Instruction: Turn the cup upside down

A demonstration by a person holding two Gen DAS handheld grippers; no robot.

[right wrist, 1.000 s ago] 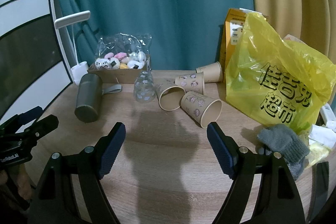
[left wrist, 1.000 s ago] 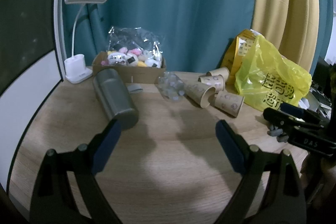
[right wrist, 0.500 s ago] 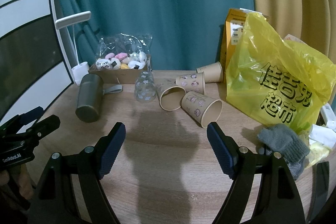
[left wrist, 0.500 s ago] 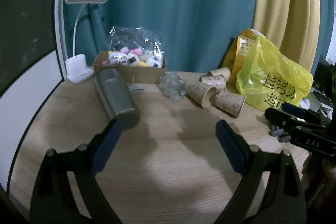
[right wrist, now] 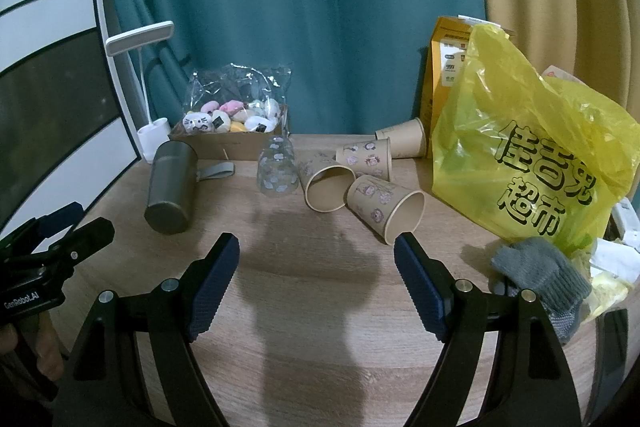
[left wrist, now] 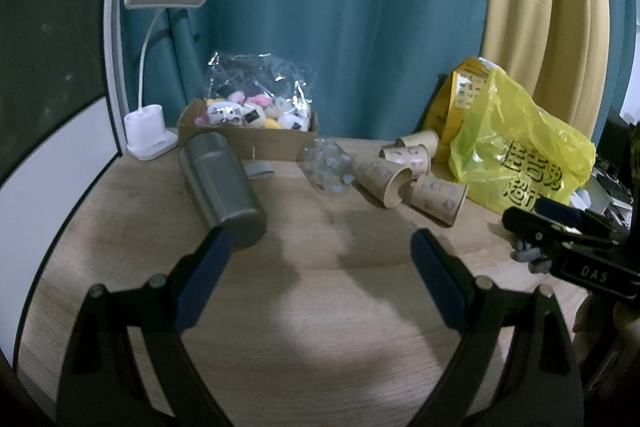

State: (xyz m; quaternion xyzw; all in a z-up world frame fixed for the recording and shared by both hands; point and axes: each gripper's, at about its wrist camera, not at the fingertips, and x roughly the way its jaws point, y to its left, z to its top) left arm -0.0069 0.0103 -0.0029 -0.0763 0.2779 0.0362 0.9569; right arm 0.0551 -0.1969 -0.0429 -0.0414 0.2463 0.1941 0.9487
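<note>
Several brown paper cups lie on their sides on the wooden table [right wrist: 312,291]. The nearest cup [right wrist: 384,207] points its mouth toward me, with another cup [right wrist: 326,181] to its left; they also show in the left wrist view [left wrist: 438,197]. A clear glass cup [right wrist: 277,171] lies beside them, and a grey steel tumbler [left wrist: 222,189] lies on its side at the left. My right gripper [right wrist: 316,251] is open and empty, just short of the nearest cup. My left gripper [left wrist: 320,247] is open and empty, near the tumbler's end.
A yellow plastic bag [right wrist: 528,163] and a grey glove [right wrist: 540,275] fill the right side. A cardboard box of plush toys [left wrist: 248,131] and a white desk lamp [left wrist: 150,131] stand at the back left. Teal and yellow curtains hang behind the table.
Both grippers have barely moved; the scene shifts only slightly. Jaws stay open. Nothing was taken hold of.
</note>
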